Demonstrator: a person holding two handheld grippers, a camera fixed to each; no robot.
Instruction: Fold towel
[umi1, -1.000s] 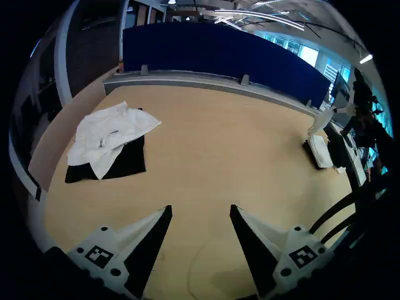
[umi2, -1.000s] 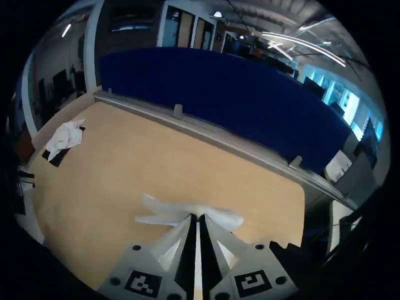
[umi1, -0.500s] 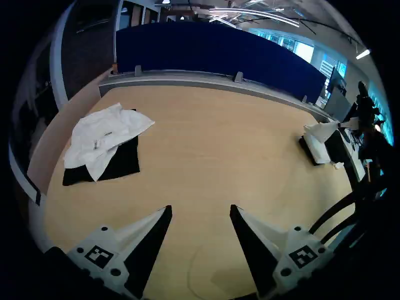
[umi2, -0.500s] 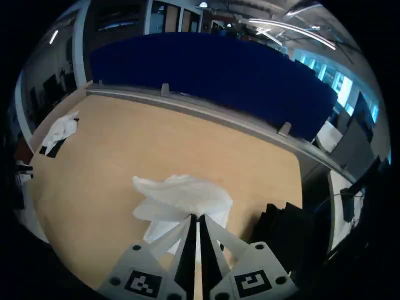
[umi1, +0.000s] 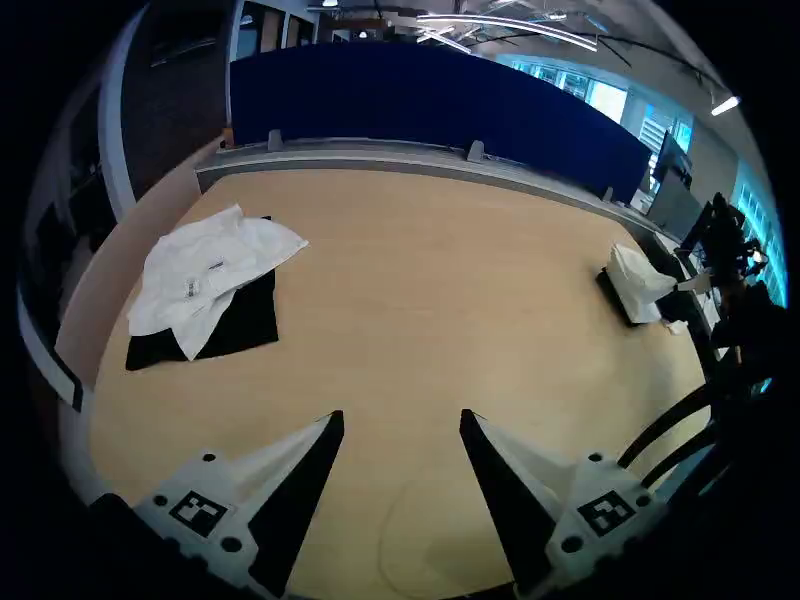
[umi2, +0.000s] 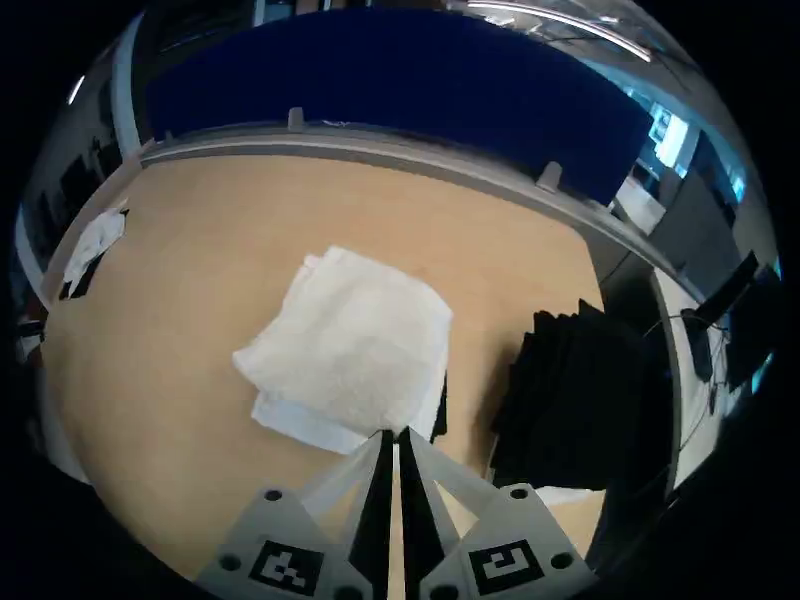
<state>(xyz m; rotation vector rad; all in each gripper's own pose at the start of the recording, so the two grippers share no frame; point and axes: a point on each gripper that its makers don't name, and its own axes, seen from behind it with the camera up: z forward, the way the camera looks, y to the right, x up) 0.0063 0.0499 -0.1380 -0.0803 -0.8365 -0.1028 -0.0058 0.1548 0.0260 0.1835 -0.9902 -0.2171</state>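
Judging step as the tail end of the fold, set-down stage. Saw towel (umi2: 350, 335) folded into a thick white square, flat on the right end of the counter (umi2: 230, 230), just beside a stack of black cloths (umi2: 575, 385). Found its near corner right at the tips of the right gripper (umi2: 397, 445), straight ahead of the jaws. Read those jaws as pressed together; could not confirm any cloth pinched between them. Spotted same towel (umi1: 633, 278) in left gripper view, far off at the counter's right edge, well apart from the left gripper (umi1: 400, 415). Logged left jaws as wide apart, holding nothing, over bare wood. Noted a crumpled white cloth (umi1: 205, 265) on a black mat (umi1: 235, 325) at the counter's far-left side, well apart from both grippers. Judged next move as calling for right jaws let go, if gripping at all, and backed straight off without dragging the top layer. Guessed a reach toward the crumpled cloth after that.
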